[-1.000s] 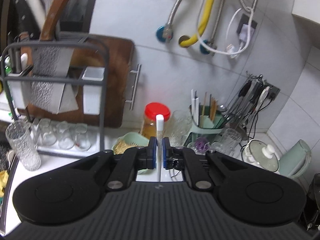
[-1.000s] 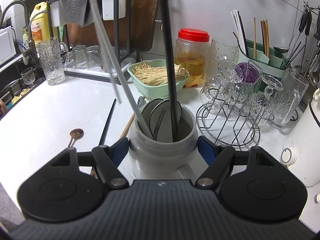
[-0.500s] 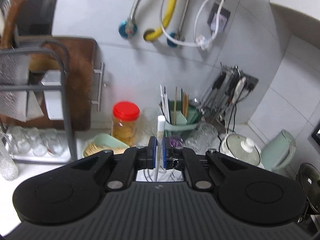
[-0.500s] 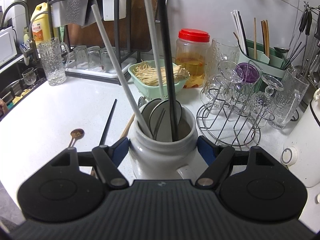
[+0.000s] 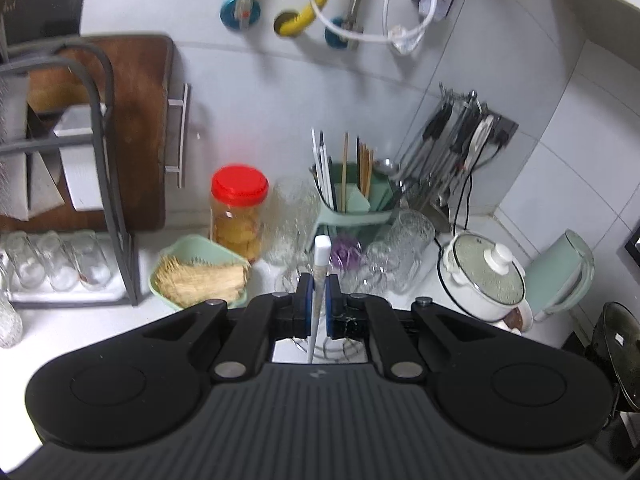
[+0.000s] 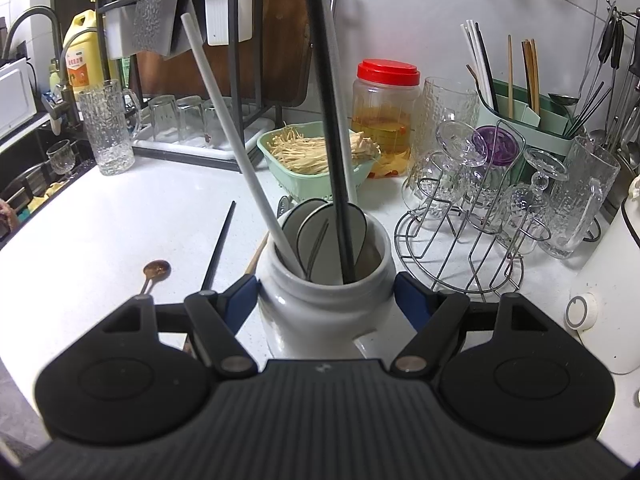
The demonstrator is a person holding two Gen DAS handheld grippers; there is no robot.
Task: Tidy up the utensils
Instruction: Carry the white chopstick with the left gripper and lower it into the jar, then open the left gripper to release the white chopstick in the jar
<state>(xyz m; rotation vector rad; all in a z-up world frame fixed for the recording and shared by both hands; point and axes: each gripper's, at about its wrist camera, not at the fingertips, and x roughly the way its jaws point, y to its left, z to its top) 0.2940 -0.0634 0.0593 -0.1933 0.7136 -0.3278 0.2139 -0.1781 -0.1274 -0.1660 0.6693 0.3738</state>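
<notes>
The right gripper (image 6: 325, 296) clamps the neck of a squat white ceramic jar (image 6: 320, 300) standing on the white countertop (image 6: 100, 220); both blue pads press its sides. The jar holds two round metal spoon bowls (image 6: 320, 232), a slim fork, a long black chopstick (image 6: 326, 120) and a white chopstick (image 6: 236, 136) leaning left. A second white chopstick rises just behind the black one.

On the countertop left of the jar lie a black chopstick (image 6: 219, 246), a small brown spoon (image 6: 155, 271) and a wooden stick partly hidden behind the jar.

The left gripper (image 5: 316, 304) has its blue pads pressed together on a white chopstick (image 5: 319, 276), held near-upright, its square top above the pads.

Behind the jar sits a pale green plastic basket (image 6: 316, 160) filled with enoki mushrooms. To its right stands a clear plastic jar with a red lid (image 6: 385, 120) containing yellow liquid and pieces. A wire glass rack (image 6: 460, 248) holds inverted clear stemmed glasses.

Further back, a green plastic utensil caddy (image 6: 528, 128) holds white, black and wooden chopsticks, upright. A black dish rack (image 6: 192, 128) on the left holds upturned tumblers, beside a tall textured glass mug (image 6: 108, 128).
</notes>
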